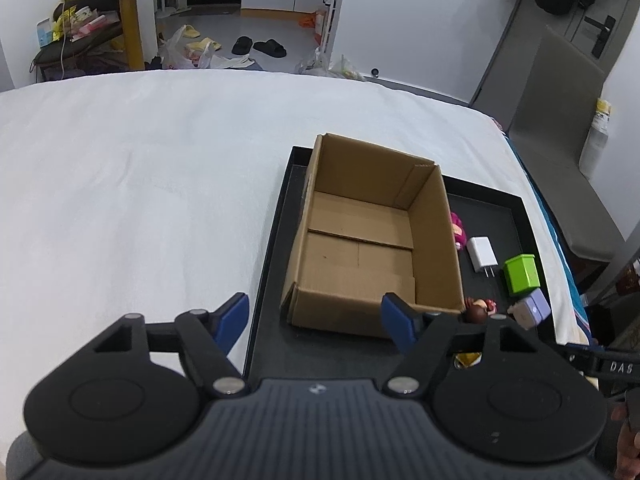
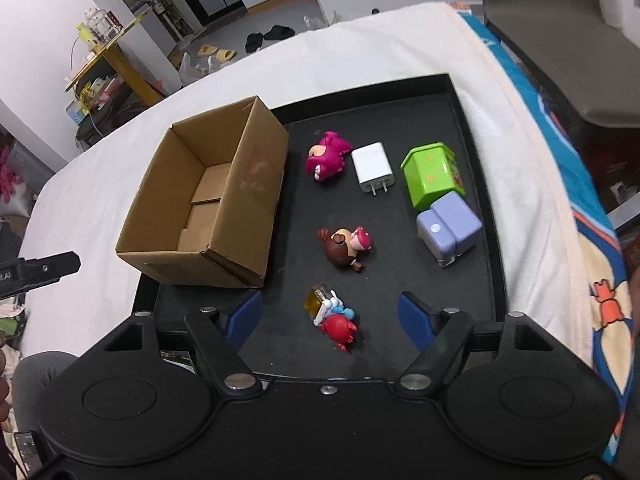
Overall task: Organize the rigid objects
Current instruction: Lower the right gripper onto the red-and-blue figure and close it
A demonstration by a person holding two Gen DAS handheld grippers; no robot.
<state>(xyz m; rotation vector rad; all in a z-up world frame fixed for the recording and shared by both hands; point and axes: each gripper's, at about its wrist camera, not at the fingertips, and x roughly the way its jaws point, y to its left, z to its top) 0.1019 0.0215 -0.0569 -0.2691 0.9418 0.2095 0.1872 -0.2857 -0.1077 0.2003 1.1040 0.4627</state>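
Observation:
An open, empty cardboard box point(image 1: 360, 240) point(image 2: 208, 204) stands on the left part of a black tray point(image 1: 516, 208) point(image 2: 460, 92). To its right on the tray lie a pink figure point(image 2: 326, 156), a white charger point(image 2: 373, 168) point(image 1: 482, 254), a green box point(image 2: 434, 174) point(image 1: 520, 274), a lilac box point(image 2: 450, 226) point(image 1: 532, 310), a brown-haired figure point(image 2: 346, 248) and a red and blue figure point(image 2: 334, 318). My left gripper point(image 1: 316, 320) hangs open over the box's near wall, holding nothing. My right gripper point(image 2: 330, 320) stands open with the red and blue figure between its fingers, untouched.
The tray lies on a bed covered with a white sheet point(image 1: 140, 184). A blue patterned blanket point(image 2: 600, 280) runs along the bed's right edge, beside a grey chair point(image 1: 560, 128). Beyond the far edge are a yellow table point(image 1: 128, 8), bags and slippers on the floor.

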